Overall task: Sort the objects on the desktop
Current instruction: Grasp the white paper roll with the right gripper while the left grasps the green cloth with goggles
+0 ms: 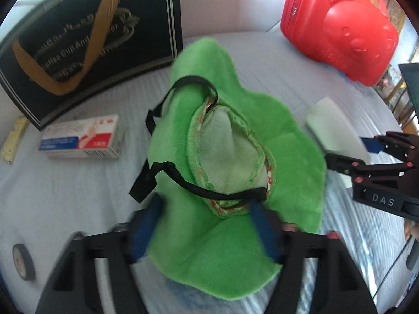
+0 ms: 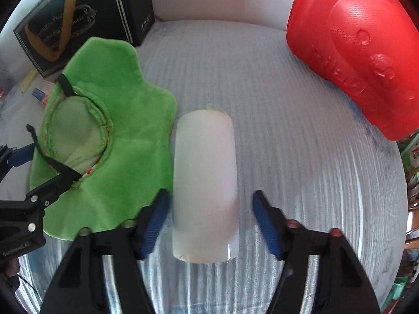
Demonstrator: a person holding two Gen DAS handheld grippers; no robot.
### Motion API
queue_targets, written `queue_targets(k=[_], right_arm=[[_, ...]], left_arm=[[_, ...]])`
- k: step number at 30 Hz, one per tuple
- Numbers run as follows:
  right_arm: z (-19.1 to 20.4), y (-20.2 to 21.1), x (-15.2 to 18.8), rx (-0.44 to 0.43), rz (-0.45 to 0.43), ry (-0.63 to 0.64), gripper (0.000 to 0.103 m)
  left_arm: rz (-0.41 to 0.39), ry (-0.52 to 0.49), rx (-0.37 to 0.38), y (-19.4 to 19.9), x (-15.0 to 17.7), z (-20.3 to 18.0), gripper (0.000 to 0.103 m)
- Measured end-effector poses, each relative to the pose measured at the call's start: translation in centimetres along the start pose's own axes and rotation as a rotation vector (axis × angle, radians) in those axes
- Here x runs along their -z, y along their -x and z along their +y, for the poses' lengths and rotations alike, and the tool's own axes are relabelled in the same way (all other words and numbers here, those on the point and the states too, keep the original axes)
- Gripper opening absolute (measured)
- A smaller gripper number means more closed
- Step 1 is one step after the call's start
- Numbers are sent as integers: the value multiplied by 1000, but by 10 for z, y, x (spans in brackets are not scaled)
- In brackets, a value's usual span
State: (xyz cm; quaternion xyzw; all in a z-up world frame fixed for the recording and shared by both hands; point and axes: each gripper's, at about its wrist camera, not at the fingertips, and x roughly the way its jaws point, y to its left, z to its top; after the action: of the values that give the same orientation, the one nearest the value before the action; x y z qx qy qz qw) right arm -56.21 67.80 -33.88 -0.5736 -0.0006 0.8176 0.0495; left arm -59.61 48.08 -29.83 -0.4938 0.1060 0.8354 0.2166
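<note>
Since both tools sit wide apart w/ nothing pinched, this looks like the reach-in stage of the sort, each hand lining up on its own item. Left gripper [image 1: 204,225], blue pads spread, hangs over the near part of the fuzzy green plush hat w/ black straps [image 1: 235,136]; the cloth lies flat on the white ribbed table cover [image 2: 301,157], pale lining up, prob. so a strap or rim is easy to nip. Whether the pads touch the fabric I can't tell, the view is blurred.

Right gripper [image 2: 209,222] is also splayed, its pads either side of the near end of the translucent white rounded plastic piece [image 2: 205,183], which lies lengthwise along the fingers, just beside the hat's edge. That alignment suits a squeeze across its narrow width; left pad seems at or near its side, right pad apart.

Other stuff:
- glossy red bear-embossed plastic case [image 2: 366,52], far right, likely a bin for sorted things (a guess)
- black gift bag w/ gold ribbon handle [image 1: 86,44], far left
- small white-red-blue carton [image 1: 83,141] near the bag
- black tape roll [image 1: 23,261] at near left
</note>
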Motion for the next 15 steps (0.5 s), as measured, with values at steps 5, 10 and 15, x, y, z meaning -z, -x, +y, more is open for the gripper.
queue_targets(k=[5, 10, 15], right_arm=[[-1, 11, 18, -25, -47, -5, 45], [-9, 55, 49, -115, -148, -81, 45], [5, 121, 76, -195, -261, -73, 45]], left_arm=[[-17, -12, 1, 8, 7, 2, 13], [-119, -37, -36, 61, 27, 4, 11], [-207, -29, -90, 137, 58, 13, 11]])
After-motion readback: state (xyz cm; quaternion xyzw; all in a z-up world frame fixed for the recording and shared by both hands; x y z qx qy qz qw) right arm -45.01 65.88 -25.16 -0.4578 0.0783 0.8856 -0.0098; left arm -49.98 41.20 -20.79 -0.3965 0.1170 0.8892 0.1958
